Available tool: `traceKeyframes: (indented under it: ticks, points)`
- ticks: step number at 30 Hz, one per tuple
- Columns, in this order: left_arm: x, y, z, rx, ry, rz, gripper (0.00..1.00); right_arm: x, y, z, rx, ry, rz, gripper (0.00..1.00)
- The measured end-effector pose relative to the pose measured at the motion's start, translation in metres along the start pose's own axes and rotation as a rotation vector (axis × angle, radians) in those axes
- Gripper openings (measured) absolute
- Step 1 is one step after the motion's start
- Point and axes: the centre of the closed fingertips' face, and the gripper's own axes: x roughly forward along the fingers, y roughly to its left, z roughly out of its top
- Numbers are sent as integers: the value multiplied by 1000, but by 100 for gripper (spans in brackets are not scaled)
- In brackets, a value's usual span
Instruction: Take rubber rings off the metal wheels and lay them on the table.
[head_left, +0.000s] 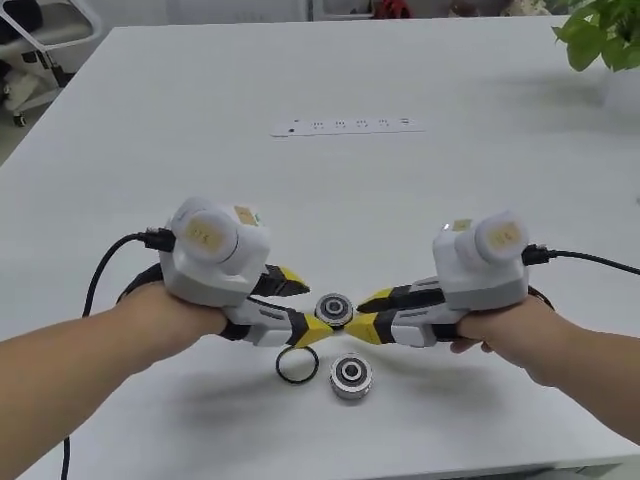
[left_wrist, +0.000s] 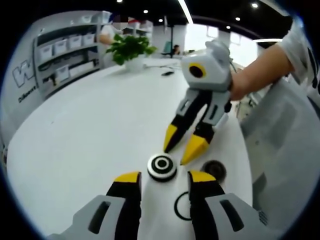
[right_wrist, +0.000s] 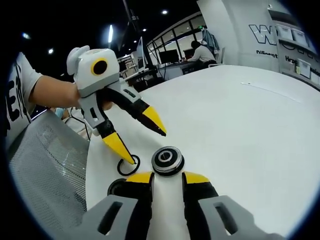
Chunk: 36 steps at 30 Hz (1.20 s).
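Note:
A metal wheel (head_left: 333, 308) with a dark rubber ring around it hangs just above the white table, and my right gripper (head_left: 362, 312) is shut on it at the jaw tips. In the right gripper view the wheel (right_wrist: 167, 160) sits between my yellow tips (right_wrist: 168, 177). My left gripper (head_left: 308, 308) faces it from the other side, open, one jaw above and one below the wheel (left_wrist: 162, 167). A loose black rubber ring (head_left: 297, 365) lies flat on the table below the grippers. A second metal wheel (head_left: 351, 375) lies beside it.
A white power strip (head_left: 345, 126) lies at mid-table. A potted plant (head_left: 600, 35) stands at the far right corner. Cables trail from both grippers, and the table's front edge (head_left: 400, 470) is close behind the loose ring and wheel.

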Motion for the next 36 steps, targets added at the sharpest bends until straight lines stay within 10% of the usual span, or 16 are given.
traceKeyframes:
  ticks: [36]
  points:
    - [20,-3,7,24,-5,-20,20,3,1,-1,8,-8,4,20]
